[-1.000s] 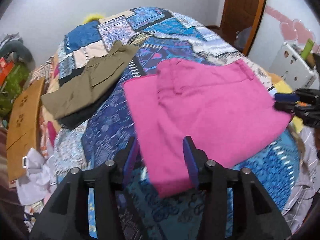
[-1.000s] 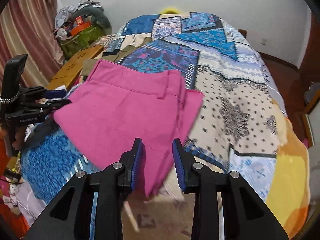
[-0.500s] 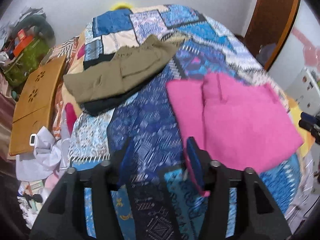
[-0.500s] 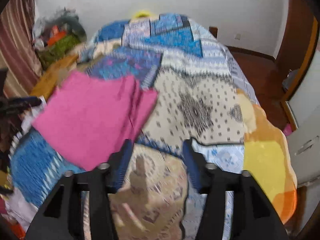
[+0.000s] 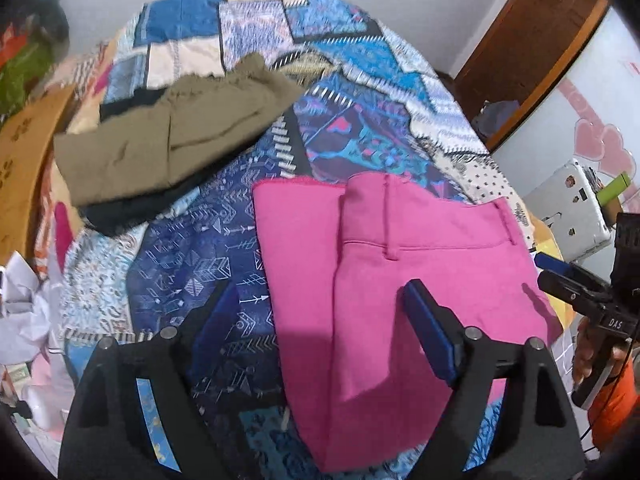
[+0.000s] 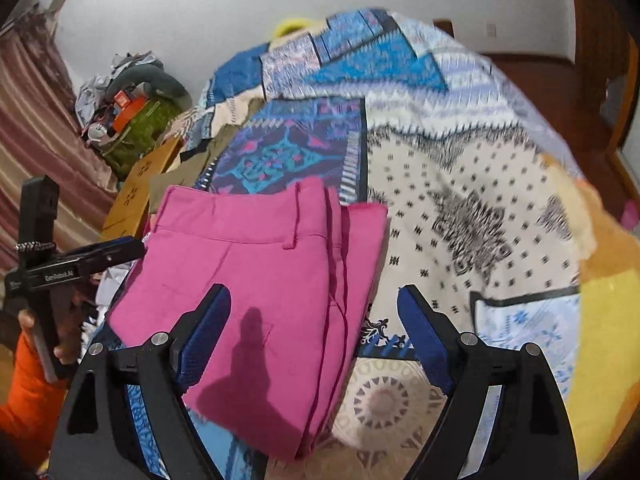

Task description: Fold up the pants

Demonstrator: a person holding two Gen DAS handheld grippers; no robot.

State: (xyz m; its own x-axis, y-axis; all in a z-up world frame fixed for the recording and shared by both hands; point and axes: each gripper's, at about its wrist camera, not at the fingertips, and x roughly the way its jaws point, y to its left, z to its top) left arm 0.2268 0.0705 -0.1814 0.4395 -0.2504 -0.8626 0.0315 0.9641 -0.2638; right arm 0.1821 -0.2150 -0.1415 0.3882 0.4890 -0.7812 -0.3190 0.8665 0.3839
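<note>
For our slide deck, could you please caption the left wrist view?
Open left hand-held gripper above folded pink pants on a patchwork bedspread, olive pants beyond.

Pants [image 5: 404,288] solid magenta-pink. Bedspread [image 5: 224,240] patchwork: blue, navy, cream, geometric prints. Second folded garment [image 5: 168,148] olive-brown, plain.

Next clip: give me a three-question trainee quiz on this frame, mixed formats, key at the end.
1. True or false: the left tool is shut on the pink pants.
2. Multiple choice: the olive pants lie on A) the floor, B) a dark garment, C) the pink pants.
3. Fill in: the right tool is ____.

Key: 1 false, it is open; 2 B; 3 open.
</note>
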